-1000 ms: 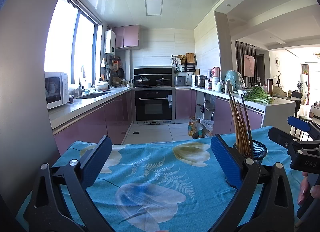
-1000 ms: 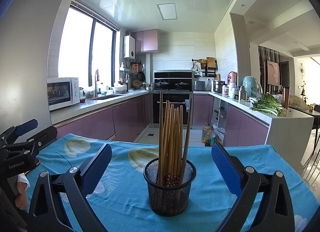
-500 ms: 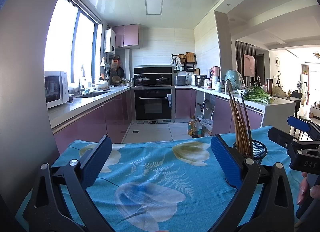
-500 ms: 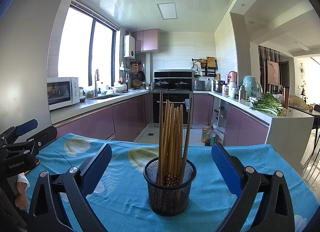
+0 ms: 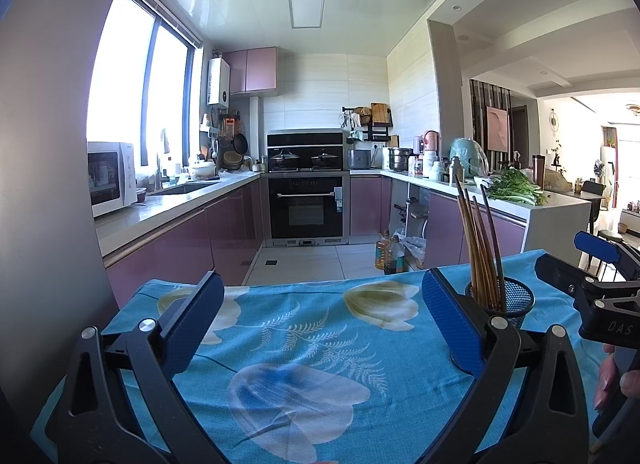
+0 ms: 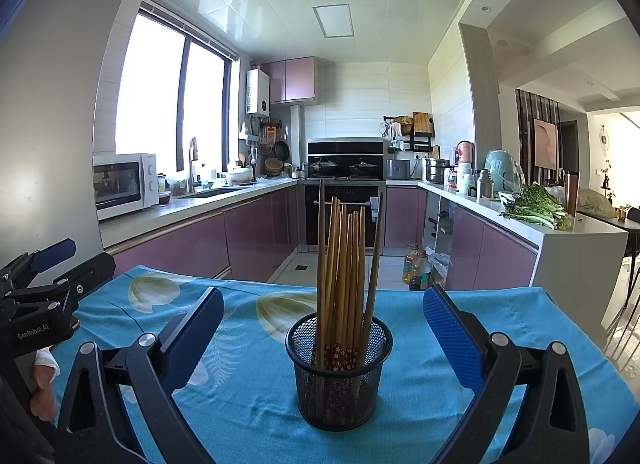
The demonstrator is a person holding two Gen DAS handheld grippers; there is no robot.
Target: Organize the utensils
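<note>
A black mesh holder (image 6: pixel 339 368) stands upright on the blue flowered tablecloth (image 6: pixel 248 392), with several wooden chopsticks (image 6: pixel 344 264) standing in it. My right gripper (image 6: pixel 323 332) is open and empty, its jaws wide on either side of the holder, a little short of it. In the left wrist view the holder (image 5: pixel 507 300) and chopsticks (image 5: pixel 480 252) sit at the right, behind the right blue pad (image 5: pixel 452 320). My left gripper (image 5: pixel 318 320) is open and empty over the bare cloth (image 5: pixel 304 364). Each gripper shows at the edge of the other's view: the right one (image 5: pixel 600 288), the left one (image 6: pixel 40 296).
The table's far edge (image 5: pixel 280 286) drops to the kitchen floor. Purple cabinets, an oven (image 5: pixel 306 203) and a microwave (image 5: pixel 110 177) line the room beyond. A counter with greens (image 6: pixel 536 207) and oil bottles (image 6: pixel 416 266) on the floor stand at the right.
</note>
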